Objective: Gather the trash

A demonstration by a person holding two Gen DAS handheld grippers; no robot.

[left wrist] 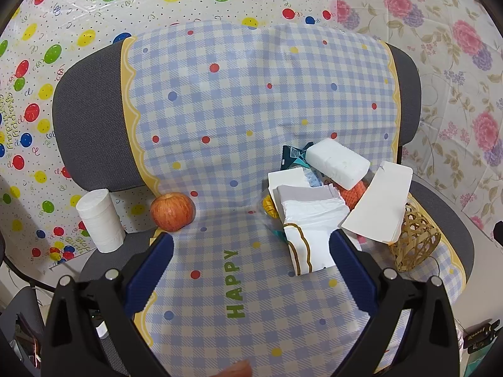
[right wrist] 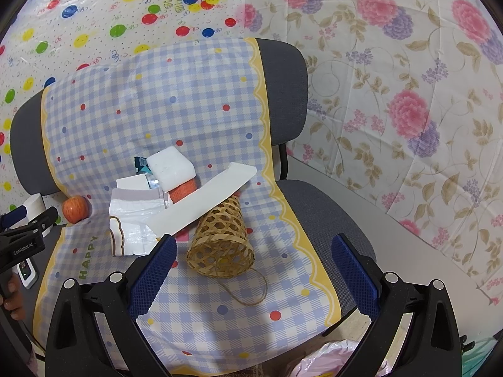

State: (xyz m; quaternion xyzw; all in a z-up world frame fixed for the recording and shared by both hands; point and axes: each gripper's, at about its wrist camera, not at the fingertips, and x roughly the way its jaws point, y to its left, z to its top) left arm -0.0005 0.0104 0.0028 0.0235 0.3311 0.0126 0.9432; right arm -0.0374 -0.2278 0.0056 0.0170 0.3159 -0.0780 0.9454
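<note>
Left wrist view, left claw [left wrist: 250, 248]: released, its two blue padded fingers spread wide and holding nothing, above the seat of the grey office chair [left wrist: 91, 116].
Left wrist view, cover: a blue-and-white checked plastic sheet with yellow scalloped edge and the word HAPPY [left wrist: 220, 119] lies over the backrest and the seat.
Left wrist view, trash pile: it sits on the right part of the seat, near the backrest. A white foam block [left wrist: 338, 164] lies on top, its long axis running from upper left to lower right. A flat white cardboard strip [left wrist: 378, 202] leans over the woven bamboo basket [left wrist: 415, 238]. A folded white plastic bag with brown wavy trim [left wrist: 311, 229] lies in front, just beside the right finger. An orange net piece [left wrist: 353, 195] and a dark teal wrapper [left wrist: 290, 155] show only partly under the block.
Left wrist view, other things: a red apple [left wrist: 172, 211] and a white paper roll [left wrist: 100, 220] stand at the left edge of the seat.

Right wrist view, right claw [right wrist: 251, 251]: released, fingers wide apart, empty.
Right wrist view, basket [right wrist: 221, 238]: it lies on its side between the fingers, open mouth toward the camera, long axis pointing to the backrest; a twine cord [right wrist: 248, 292] trails from it.
Right wrist view, strip [right wrist: 204, 201]: long axis from lower left to upper right, resting across the basket.
Right wrist view, left edge: the other claw, held by a hand [right wrist: 12, 298].
</note>
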